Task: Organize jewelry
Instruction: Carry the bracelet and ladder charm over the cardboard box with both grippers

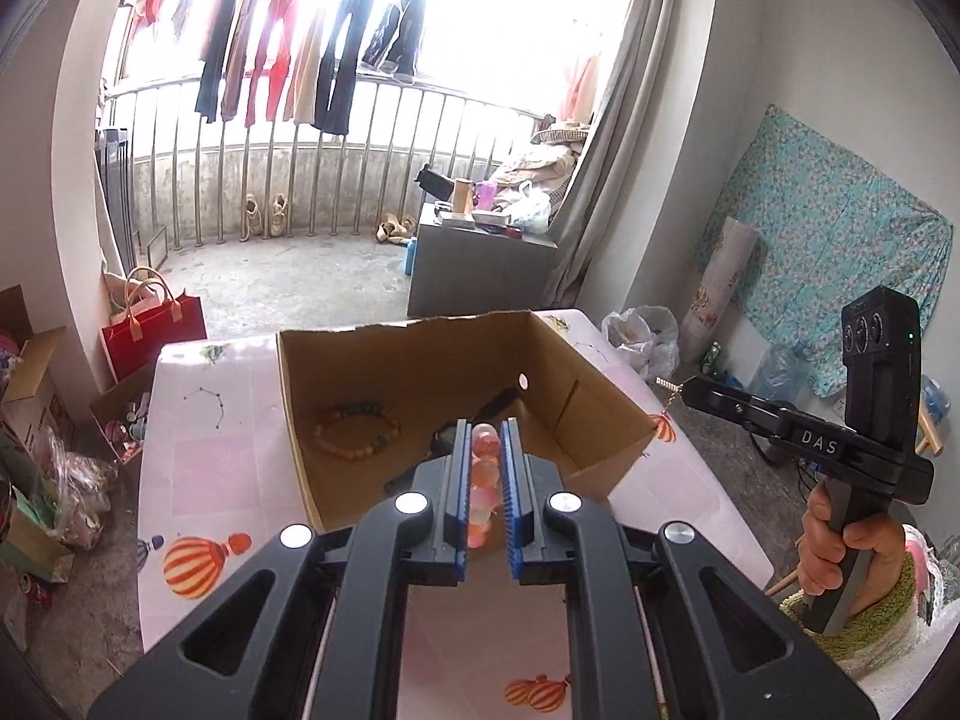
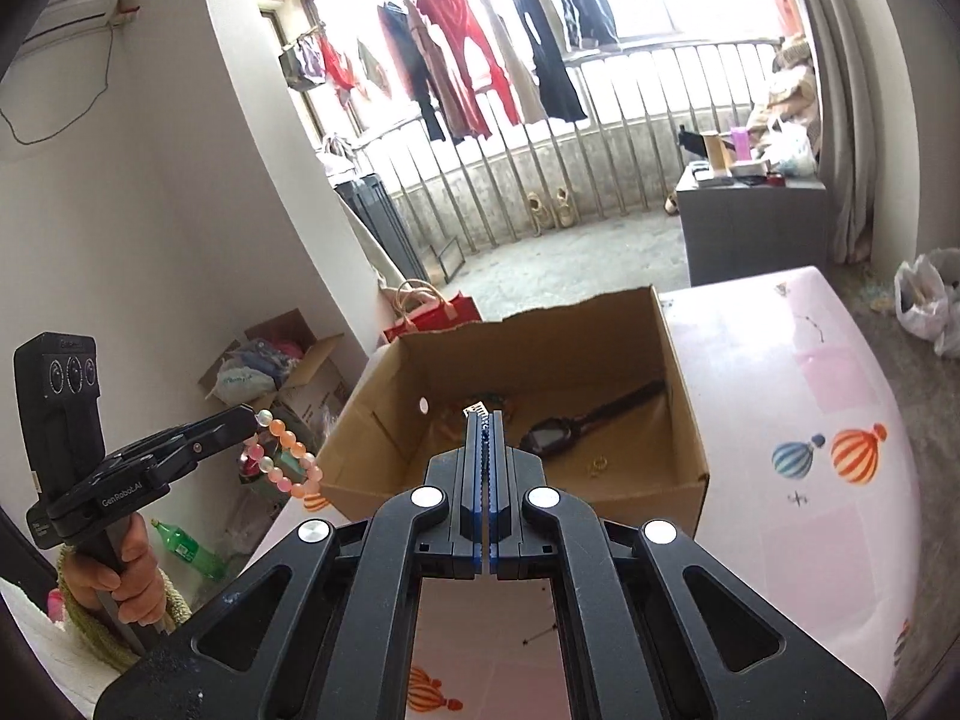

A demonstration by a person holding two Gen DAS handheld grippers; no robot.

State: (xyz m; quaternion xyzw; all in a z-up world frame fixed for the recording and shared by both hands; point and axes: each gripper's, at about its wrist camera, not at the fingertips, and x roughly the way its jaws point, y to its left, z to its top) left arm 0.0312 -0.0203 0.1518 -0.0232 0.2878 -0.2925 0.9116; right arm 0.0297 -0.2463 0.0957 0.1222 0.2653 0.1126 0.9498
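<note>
My left gripper (image 1: 485,423) is shut on a bracelet of pink and orange beads (image 1: 483,480), held above the near edge of an open cardboard box (image 1: 606,426). The right wrist view shows that bracelet (image 2: 288,459) dangling from the left gripper (image 2: 249,417). My right gripper (image 2: 485,414) is shut on a small gold chain piece (image 2: 477,407), also above the box (image 2: 684,396). From the left wrist view, the right gripper (image 1: 687,387) is right of the box with the chain piece (image 1: 667,385) at its tip. Inside the box lie a multicoloured bead bracelet (image 1: 358,427), a black watch (image 2: 558,435) and a small gold ring-like item (image 2: 598,465).
The box stands on a table with a pink cloth (image 2: 810,396) printed with balloons. A hand (image 1: 840,546) grips the right tool's handle. Bags and cartons (image 1: 150,324) crowd the floor at the left. A grey cabinet (image 1: 480,270) stands beyond the table.
</note>
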